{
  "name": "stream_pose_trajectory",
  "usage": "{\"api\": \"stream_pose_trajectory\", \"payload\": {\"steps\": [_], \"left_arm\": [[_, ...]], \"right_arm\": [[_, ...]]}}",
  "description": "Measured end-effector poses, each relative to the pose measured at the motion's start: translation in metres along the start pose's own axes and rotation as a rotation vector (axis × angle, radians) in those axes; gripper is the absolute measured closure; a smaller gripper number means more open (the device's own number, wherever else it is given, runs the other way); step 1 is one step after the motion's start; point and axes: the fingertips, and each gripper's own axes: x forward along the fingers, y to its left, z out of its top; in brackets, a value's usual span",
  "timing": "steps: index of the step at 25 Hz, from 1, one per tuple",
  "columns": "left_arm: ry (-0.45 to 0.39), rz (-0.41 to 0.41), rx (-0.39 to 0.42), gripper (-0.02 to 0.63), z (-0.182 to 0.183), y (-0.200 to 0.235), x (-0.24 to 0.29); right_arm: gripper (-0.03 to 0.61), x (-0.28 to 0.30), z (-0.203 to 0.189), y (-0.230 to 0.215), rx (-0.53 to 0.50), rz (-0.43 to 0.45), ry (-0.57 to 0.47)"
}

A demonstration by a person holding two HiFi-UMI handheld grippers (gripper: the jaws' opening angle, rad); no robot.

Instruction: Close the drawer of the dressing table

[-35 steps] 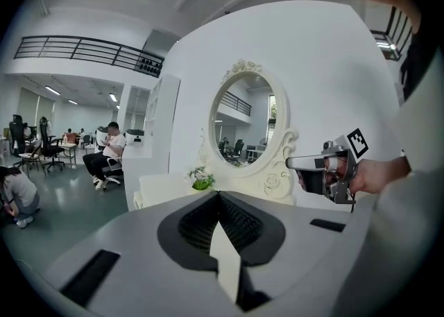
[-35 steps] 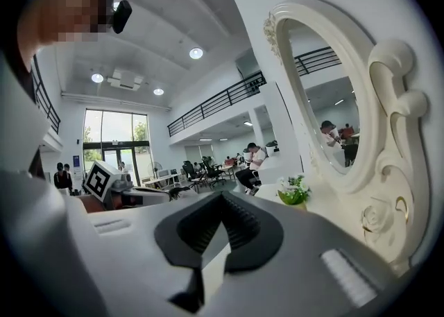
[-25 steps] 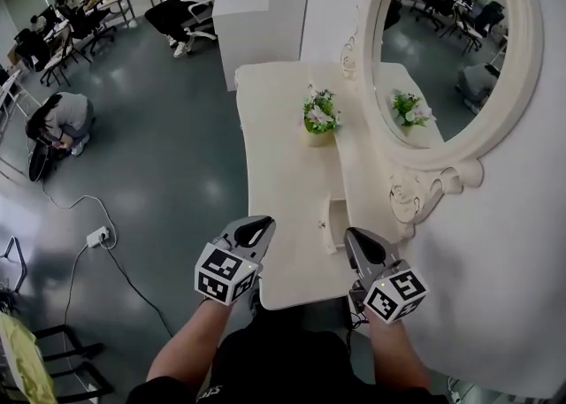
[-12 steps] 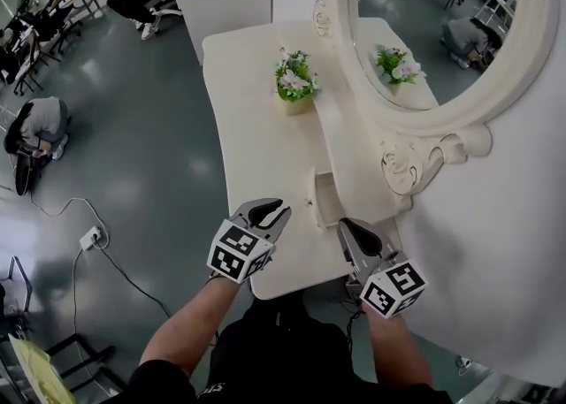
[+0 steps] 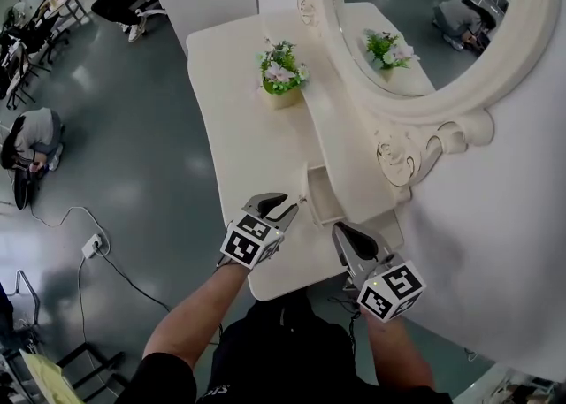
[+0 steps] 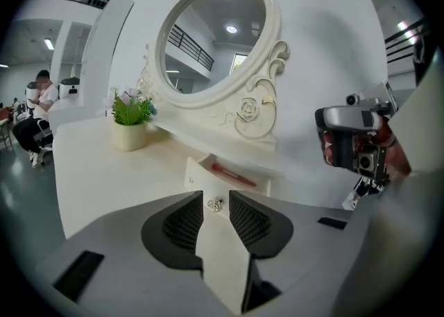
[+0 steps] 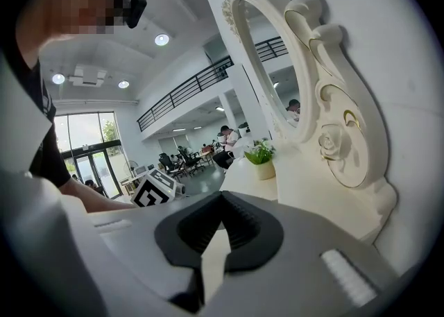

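Note:
The cream dressing table (image 5: 239, 137) has a small drawer (image 5: 320, 196) pulled out under the mirror shelf. In the left gripper view the drawer (image 6: 200, 180) holds a red stick-like item (image 6: 233, 175), and its metal knob (image 6: 215, 204) shows on the front panel. My left gripper (image 5: 284, 205) is at the drawer front, its jaws opening, with the knob between the fingertips of the left gripper (image 6: 216, 195) and not pressed by them. My right gripper (image 5: 340, 231) hovers near the table's front corner, right of the drawer, with its tips together and nothing in them (image 7: 220, 196).
A potted flower (image 5: 281, 77) stands further back on the table, below the oval mirror (image 5: 416, 13). A power strip and cable (image 5: 91, 247) lie on the floor to the left. A person crouches at the far left (image 5: 31, 139), and others sit at desks beyond.
My left gripper came down and forward to the drawer front, and its jaws went from shut to wide apart. The right gripper sank slightly.

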Motion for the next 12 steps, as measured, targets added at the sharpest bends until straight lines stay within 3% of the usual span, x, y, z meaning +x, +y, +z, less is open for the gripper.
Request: {"api": "stream_pose_trajectory", "payload": {"steps": [12], "left_arm": [[0.095,-0.020,0.001,0.505,-0.021,0.000,0.041]], "right_arm": [[0.568,0.000,-0.010,-0.015,0.019,-0.030,0.022]]}}
